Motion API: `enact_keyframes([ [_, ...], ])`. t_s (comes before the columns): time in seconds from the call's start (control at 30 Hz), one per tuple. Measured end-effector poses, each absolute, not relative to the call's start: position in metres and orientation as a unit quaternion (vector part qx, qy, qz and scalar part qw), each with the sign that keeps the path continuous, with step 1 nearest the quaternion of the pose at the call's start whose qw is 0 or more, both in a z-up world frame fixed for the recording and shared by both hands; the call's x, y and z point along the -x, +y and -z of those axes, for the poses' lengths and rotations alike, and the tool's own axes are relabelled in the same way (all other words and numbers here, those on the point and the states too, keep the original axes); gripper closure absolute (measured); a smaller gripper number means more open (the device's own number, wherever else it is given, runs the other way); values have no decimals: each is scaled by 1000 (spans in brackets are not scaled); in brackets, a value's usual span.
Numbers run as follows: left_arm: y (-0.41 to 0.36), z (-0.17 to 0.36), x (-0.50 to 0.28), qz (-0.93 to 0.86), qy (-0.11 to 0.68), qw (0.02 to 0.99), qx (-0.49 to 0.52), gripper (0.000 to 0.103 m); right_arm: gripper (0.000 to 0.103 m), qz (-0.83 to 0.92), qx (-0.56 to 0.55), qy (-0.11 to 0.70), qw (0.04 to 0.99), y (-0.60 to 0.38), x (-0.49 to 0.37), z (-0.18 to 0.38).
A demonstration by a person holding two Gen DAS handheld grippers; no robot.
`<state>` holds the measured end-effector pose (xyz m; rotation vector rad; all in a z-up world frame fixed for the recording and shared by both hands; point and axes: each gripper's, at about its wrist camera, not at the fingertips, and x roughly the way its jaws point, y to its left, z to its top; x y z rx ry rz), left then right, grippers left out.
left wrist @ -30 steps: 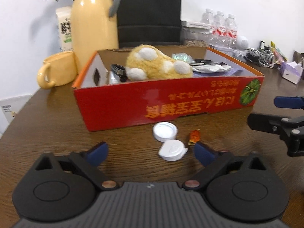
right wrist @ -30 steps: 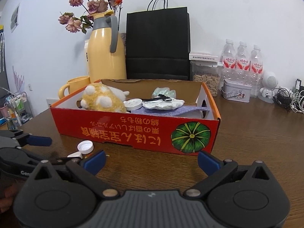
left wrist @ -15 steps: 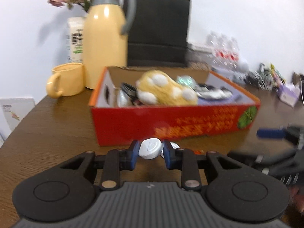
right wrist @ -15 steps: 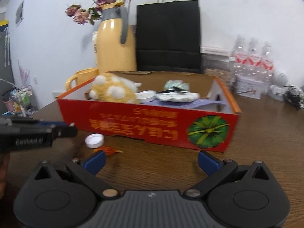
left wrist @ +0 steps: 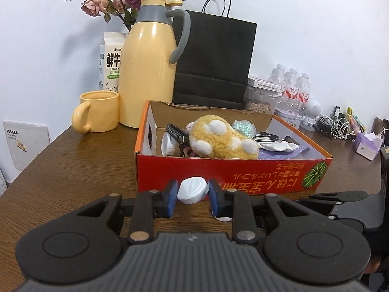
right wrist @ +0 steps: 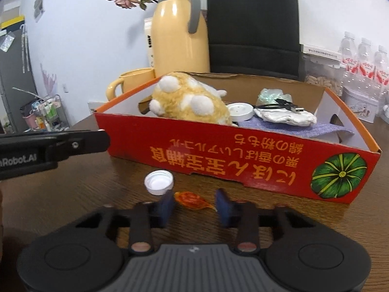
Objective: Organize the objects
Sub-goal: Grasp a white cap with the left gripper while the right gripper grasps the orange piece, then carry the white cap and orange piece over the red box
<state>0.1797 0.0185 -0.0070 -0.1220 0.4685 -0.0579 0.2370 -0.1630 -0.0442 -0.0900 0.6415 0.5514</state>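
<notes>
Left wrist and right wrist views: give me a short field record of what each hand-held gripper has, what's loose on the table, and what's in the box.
left hand-held gripper: shut on the white flip cap, held in front of the red box
right hand-held gripper: jaws closing around the orange candy wrapper, pads not yet pressing it
loose on table: white bottle cap, open side up, beside the wrapper
in box: yellow plush toy, purple cloth, black cable, round white lid

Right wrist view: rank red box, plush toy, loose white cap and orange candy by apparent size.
1. red box
2. plush toy
3. and 4. white cap and orange candy: look alike, so unranked.
</notes>
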Motion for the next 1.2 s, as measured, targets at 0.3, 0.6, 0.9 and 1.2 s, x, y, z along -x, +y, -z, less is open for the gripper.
enact_keyframes([
  [0.3,18,9,-179,29,235,970,58,75,89,-263,50,296,917,-165,-230,40],
  [0.6,17,10,-178,30,234,970,56,75,89,-262,51,278,923,-171,-224,35],
  [0.9,15,-8,-176,41,211,975,60,75,89,-251,22,227,941,-191,-220,8],
  [1.2,-16,-56,-223,55,165,983,50,75,89,-208,6,181,961,-210,-261,-34],
])
